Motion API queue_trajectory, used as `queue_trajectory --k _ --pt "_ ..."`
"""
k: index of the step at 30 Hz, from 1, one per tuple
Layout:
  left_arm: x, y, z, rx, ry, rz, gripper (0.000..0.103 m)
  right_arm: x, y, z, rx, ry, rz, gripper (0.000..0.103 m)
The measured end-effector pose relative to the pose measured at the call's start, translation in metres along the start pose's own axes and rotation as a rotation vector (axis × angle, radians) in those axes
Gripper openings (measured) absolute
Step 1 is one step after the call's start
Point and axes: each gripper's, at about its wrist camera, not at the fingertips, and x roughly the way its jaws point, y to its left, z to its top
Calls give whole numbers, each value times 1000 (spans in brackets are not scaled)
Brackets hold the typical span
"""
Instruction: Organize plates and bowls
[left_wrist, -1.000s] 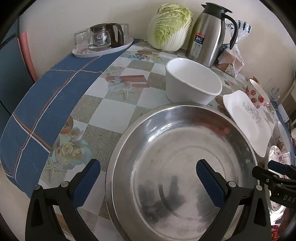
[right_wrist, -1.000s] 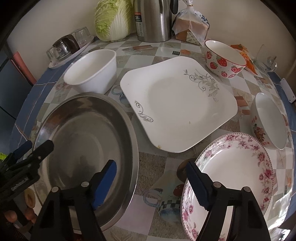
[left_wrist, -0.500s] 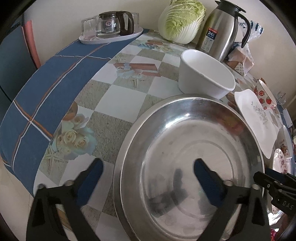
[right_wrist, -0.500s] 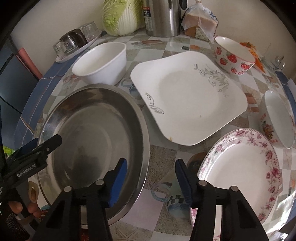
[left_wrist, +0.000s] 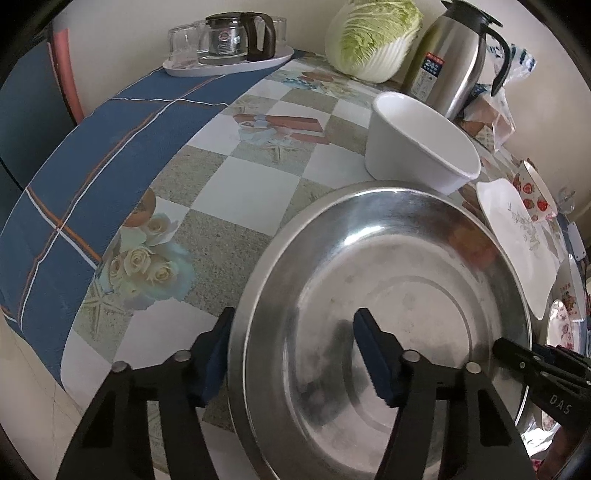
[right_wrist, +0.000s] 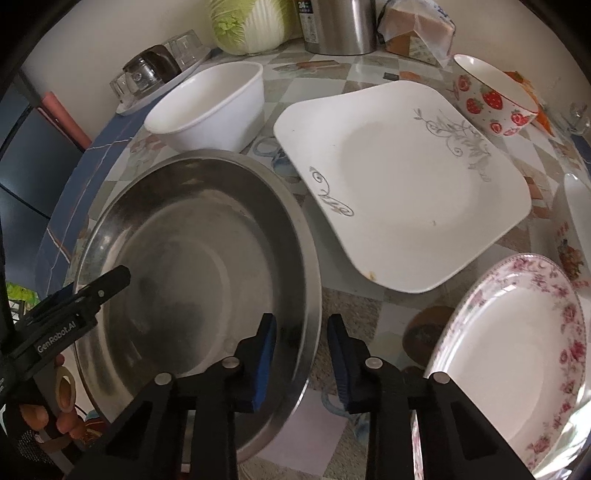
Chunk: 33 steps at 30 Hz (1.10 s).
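Observation:
A wide steel basin (left_wrist: 406, 295) (right_wrist: 192, 258) sits at the table's near edge. My left gripper (left_wrist: 295, 354) straddles its left rim, one pad just outside the rim and the other inside over the basin floor; its jaws are closing and a gap remains. My right gripper (right_wrist: 303, 362) straddles the right rim in the same way, jaws closing, with neither pad pressing. Each gripper shows in the other's view, the right gripper (left_wrist: 535, 369) and the left gripper (right_wrist: 92, 295). Behind the basin stands a white bowl (left_wrist: 417, 147) (right_wrist: 210, 107).
A square white plate (right_wrist: 406, 177) lies right of the basin, with a strawberry bowl (right_wrist: 487, 96) behind it and a pink floral plate (right_wrist: 517, 350) in front. A cabbage (left_wrist: 373, 37), a steel thermos (left_wrist: 454, 62) and a tray with a glass teapot (left_wrist: 229, 44) line the back wall.
Both pairs of jaws have narrowed around the basin's rim. The right gripper has sunk a little closer to the rim. The basin and the dishes have not moved.

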Motion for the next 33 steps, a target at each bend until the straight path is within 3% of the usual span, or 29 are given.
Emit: queue_trajectory --k 9,33 --pt "-6 9 0 -43 -4 8 42 3 5 3 -21 -18 25 28" --pt "-55 0 2 -24 -53 75 41 -48 0 -2 -53 -127 126 28"
